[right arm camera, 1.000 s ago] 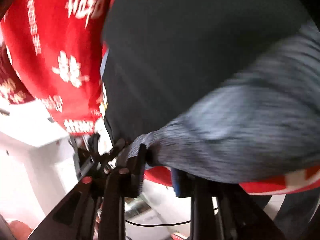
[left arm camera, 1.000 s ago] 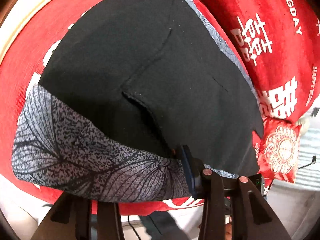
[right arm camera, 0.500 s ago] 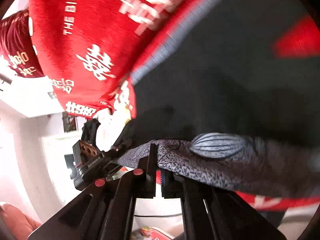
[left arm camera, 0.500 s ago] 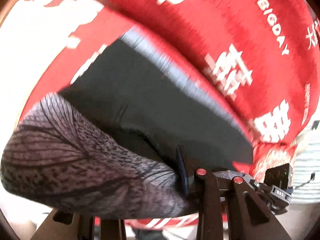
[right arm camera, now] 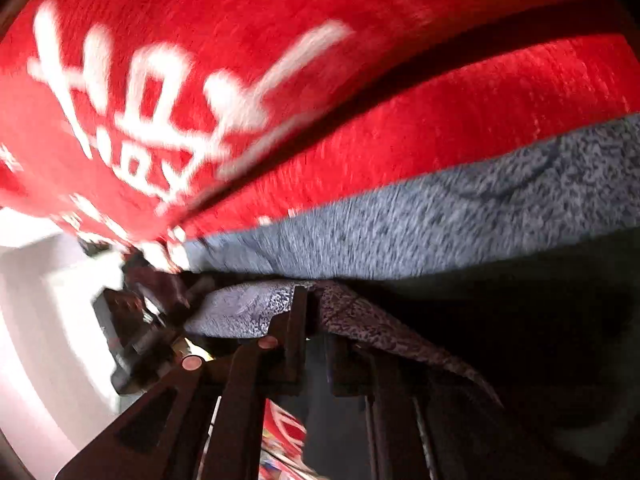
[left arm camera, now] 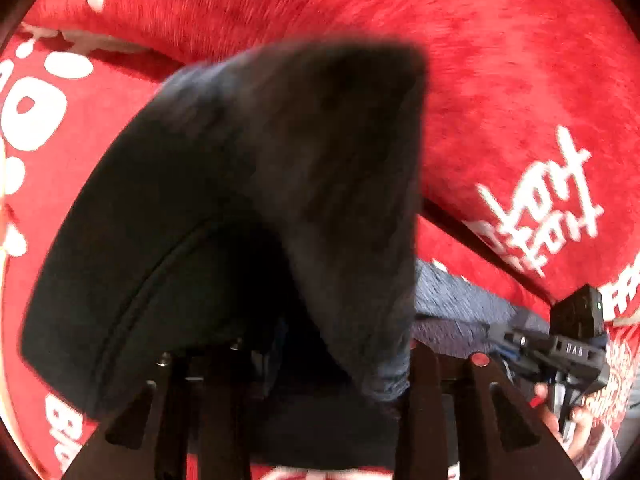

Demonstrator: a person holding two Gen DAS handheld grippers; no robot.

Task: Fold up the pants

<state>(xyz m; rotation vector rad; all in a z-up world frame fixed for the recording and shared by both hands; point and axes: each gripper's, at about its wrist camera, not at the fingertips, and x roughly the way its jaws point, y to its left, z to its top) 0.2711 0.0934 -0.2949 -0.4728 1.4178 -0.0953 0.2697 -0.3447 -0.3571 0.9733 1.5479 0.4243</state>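
The pants (left arm camera: 224,216) look light, soft and limp, likely to sag and slide wherever unsupported, so the hem corners are the best places to hold. The left tool (left arm camera: 320,364) is pinching the cloth, which drapes over it from about 12 o'clock; the right tool (right arm camera: 316,320) is pressed together on the speckled grey edge. Both sets of jaws have just been opening slightly, cloth between them. Black fabric with a grey leaf-print band, the pants hang over the red blanket (left arm camera: 500,80).
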